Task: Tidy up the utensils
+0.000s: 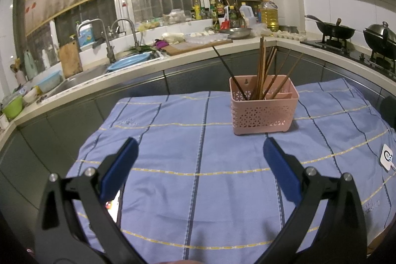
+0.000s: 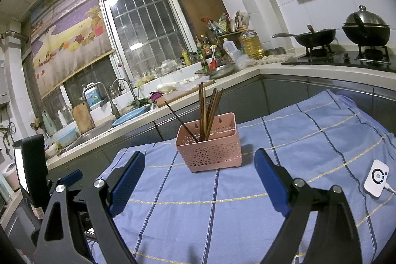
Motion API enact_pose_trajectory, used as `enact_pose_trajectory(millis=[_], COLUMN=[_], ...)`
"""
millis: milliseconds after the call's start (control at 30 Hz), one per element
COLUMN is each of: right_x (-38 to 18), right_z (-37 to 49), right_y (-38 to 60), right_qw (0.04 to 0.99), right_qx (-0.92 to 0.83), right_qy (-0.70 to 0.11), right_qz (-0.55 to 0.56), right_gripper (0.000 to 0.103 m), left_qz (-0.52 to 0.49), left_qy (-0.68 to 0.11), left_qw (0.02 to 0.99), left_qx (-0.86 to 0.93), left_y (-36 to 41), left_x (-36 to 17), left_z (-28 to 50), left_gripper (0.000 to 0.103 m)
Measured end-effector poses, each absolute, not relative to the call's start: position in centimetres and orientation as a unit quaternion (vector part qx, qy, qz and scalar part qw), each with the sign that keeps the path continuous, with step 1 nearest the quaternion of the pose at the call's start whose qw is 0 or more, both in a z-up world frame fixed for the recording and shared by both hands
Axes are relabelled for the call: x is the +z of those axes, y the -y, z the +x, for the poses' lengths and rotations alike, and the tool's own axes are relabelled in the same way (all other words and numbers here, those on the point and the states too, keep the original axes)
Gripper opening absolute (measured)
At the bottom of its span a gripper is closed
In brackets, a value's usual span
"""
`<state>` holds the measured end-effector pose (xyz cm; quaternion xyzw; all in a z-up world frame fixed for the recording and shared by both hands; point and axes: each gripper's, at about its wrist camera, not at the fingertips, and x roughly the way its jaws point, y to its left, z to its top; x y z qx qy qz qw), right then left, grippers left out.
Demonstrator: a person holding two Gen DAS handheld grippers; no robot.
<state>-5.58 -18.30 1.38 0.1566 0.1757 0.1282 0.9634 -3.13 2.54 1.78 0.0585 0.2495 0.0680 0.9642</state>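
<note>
Pink basket w/ chopsticks upright-ish sits dead ahead on bench cloth. Left tool & right tool both wide, empty; neither clearly nearer.

Blue checked cloth covers the near surface; a white square device with a cable sits at its right edge. Behind: worktop with sink, two taps, cutting board, oil bottle. Right: wok and lidded pot on the stove.
</note>
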Motion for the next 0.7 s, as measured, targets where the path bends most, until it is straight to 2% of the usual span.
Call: enact_pose_trajectory(millis=[700], right_x=[1.4], right_z=[-5.57], right_y=[18.34], right_qw=[0.963], right_qx=[0.128], right_qy=[-0.176], right_qz=[0.157], right_gripper=[0.089], left_qz=[0.058], left_qy=[-0.25], left_qw=[0.964], left_qx=[0.066], left_y=[-2.53], left_x=[2.05], left_z=[-3.11], left_gripper=[0.097])
